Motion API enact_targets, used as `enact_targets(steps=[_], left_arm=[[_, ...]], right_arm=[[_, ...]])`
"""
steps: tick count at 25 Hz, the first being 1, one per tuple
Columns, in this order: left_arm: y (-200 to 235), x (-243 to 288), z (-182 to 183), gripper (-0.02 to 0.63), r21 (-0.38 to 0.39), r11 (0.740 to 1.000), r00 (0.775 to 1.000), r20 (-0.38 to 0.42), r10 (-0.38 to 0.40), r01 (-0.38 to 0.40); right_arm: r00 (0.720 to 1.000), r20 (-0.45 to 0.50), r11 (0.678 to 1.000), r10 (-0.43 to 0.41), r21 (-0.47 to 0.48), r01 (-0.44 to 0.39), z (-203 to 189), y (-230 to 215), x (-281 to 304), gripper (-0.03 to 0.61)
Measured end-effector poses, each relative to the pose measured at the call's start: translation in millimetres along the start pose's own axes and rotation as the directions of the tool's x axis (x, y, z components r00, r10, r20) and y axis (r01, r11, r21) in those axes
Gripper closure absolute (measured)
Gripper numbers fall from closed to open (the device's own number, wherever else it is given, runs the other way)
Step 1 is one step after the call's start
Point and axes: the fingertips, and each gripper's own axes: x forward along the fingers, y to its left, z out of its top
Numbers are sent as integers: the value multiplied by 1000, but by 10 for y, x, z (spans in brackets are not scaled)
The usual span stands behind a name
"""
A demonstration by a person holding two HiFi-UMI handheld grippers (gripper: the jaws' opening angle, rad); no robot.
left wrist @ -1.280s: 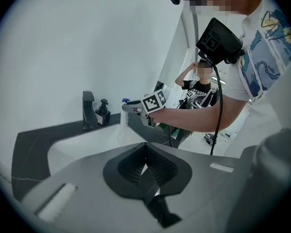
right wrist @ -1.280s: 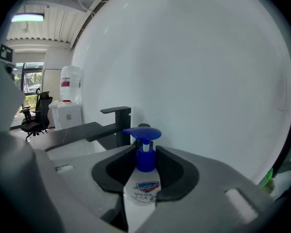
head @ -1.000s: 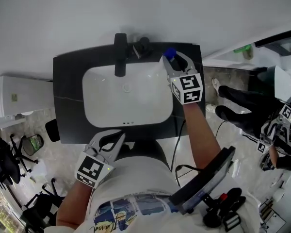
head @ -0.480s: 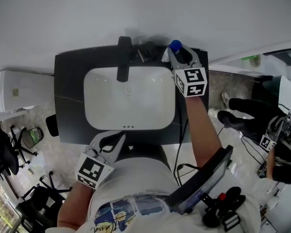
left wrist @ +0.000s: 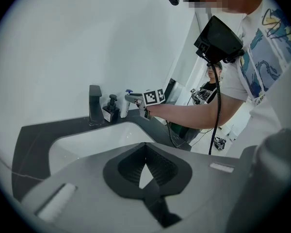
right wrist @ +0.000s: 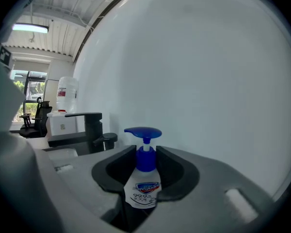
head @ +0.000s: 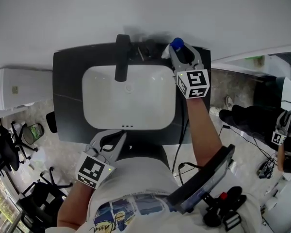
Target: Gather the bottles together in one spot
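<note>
Mid-carry, by the look of it: pump soap bottle (right wrist: 144, 191) with a blue head, pinched at neck and shoulder between the pads of the right gripper (right wrist: 144, 161), up at the back of the counter (head: 68, 115), right of the faucet (head: 120, 57). Black dispenser bottle (head: 146, 47) just right of the faucet, between it and the held bottle. The 2 bottles near each other, touching or not unclear. Equally unclear whether the held bottle's base rests on the counter.

Next move, probably: set down upright right of the faucet, beside the black dispenser bottle, then spread the jaws and back off without catching the pump head.

Right arm stretched forward past the basin (head: 89, 79), gripper tipped slightly down toward the wall. Left gripper (head: 111, 142) well in front of the faucet at the counter's near edge, tilted down, jaws pressed together on nothing.
</note>
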Motion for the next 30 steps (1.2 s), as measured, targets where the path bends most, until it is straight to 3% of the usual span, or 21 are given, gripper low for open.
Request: enact_targets(steps=[9,17,30], left_arm=[[-16,-31,-14,612,-5,1000,1000,-1,9,-9],[-20,-66,-11,612,-5,1000,1000,9,11,-11],[-82,-207,-32,612,35,999,998,52,-28,27]], right_arm=[[1000,1,1000,-12,-2,12,-38,-7,14,427],[999,0,999,-32,13,32,-16,-73,-10,314],[995,-50,996,-85,-13,84,-18,141,-487,301]])
